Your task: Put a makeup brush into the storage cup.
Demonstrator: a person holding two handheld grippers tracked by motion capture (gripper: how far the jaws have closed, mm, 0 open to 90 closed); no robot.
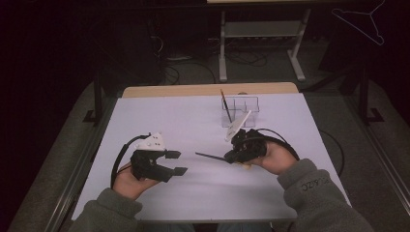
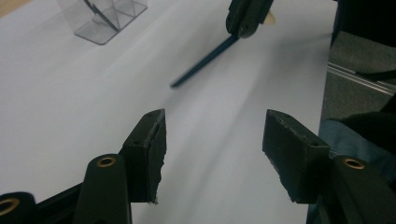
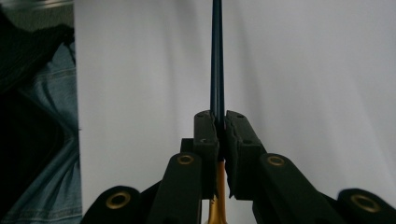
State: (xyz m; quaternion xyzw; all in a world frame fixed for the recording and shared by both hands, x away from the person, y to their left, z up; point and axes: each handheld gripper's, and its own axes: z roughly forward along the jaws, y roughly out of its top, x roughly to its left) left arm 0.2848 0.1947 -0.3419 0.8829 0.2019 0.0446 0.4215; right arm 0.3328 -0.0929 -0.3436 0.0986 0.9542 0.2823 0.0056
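My right gripper (image 1: 228, 157) is shut on a thin dark-blue paintbrush (image 1: 210, 156), whose handle sticks out to the left, low over the white table cover (image 1: 169, 121). In the right gripper view the jaws pinch the paintbrush (image 3: 217, 60) near its gold ferrule (image 3: 218, 196). My left gripper (image 1: 178, 162) is open and holds nothing, to the left of the brush tip. Its own view shows the gripper (image 2: 212, 140), and beyond it the paintbrush (image 2: 205, 58) and the right gripper (image 2: 247, 18). A clear compartment holder (image 1: 240, 110) stands at the back with another brush (image 1: 225, 104) leaning in it.
The holder (image 2: 100, 18) appears at the top left of the left gripper view. A wooden table edge (image 1: 208, 89) runs along the back. A metal rail (image 2: 359, 79) lies off the table's side. Desk legs and cables stand on the floor behind.
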